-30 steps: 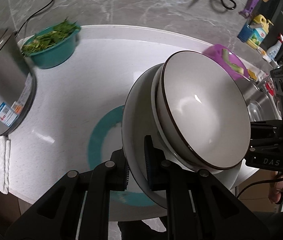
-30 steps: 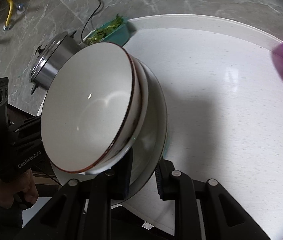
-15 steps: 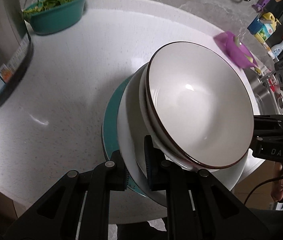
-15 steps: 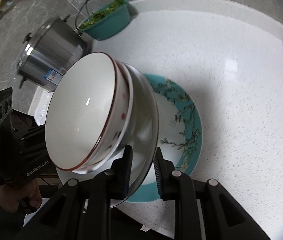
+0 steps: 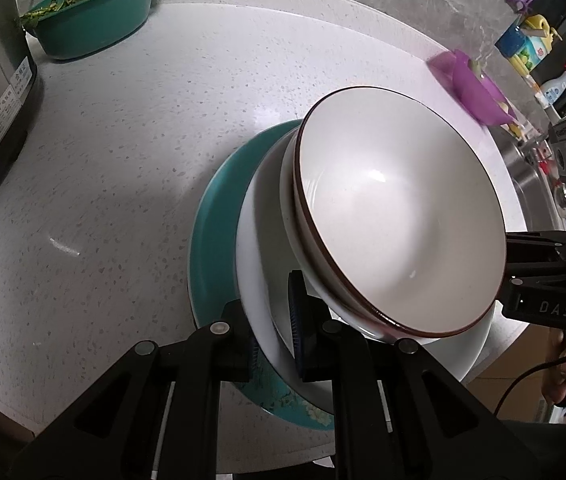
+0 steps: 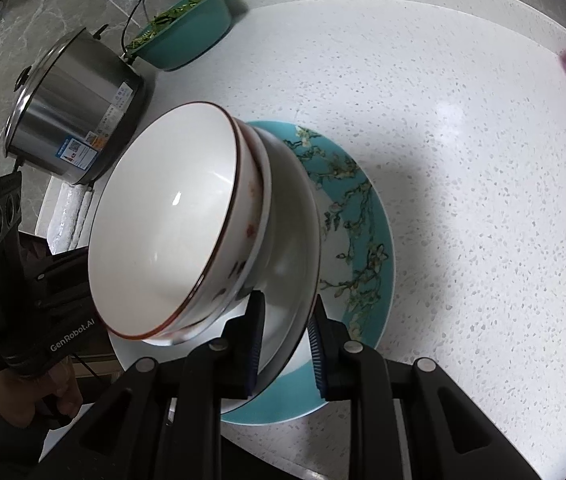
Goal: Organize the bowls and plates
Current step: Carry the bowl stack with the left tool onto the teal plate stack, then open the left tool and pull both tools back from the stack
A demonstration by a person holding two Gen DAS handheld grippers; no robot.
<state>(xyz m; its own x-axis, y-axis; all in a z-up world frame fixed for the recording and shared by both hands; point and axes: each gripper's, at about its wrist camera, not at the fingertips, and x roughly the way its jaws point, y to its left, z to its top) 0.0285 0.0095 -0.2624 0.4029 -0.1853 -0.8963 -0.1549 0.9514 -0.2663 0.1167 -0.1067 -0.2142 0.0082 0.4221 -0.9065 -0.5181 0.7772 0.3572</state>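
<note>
A white plate carries two nested white bowls; the top bowl has a brown rim. My left gripper is shut on the plate's rim on one side. My right gripper is shut on the opposite rim of the plate, with the bowls to its left. The stack sits low over a teal plate with a blossom pattern, also in the left wrist view. Whether it touches the teal plate, I cannot tell.
A steel cooker stands at the table's left edge with a white cloth beside it. A teal bowl of greens is at the back. A purple bowl is at the right, near a sink.
Both grippers have lowered the white plate with the bowls toward the teal plate and the table. The teal plate's patterned rim has come into view on the right side.
</note>
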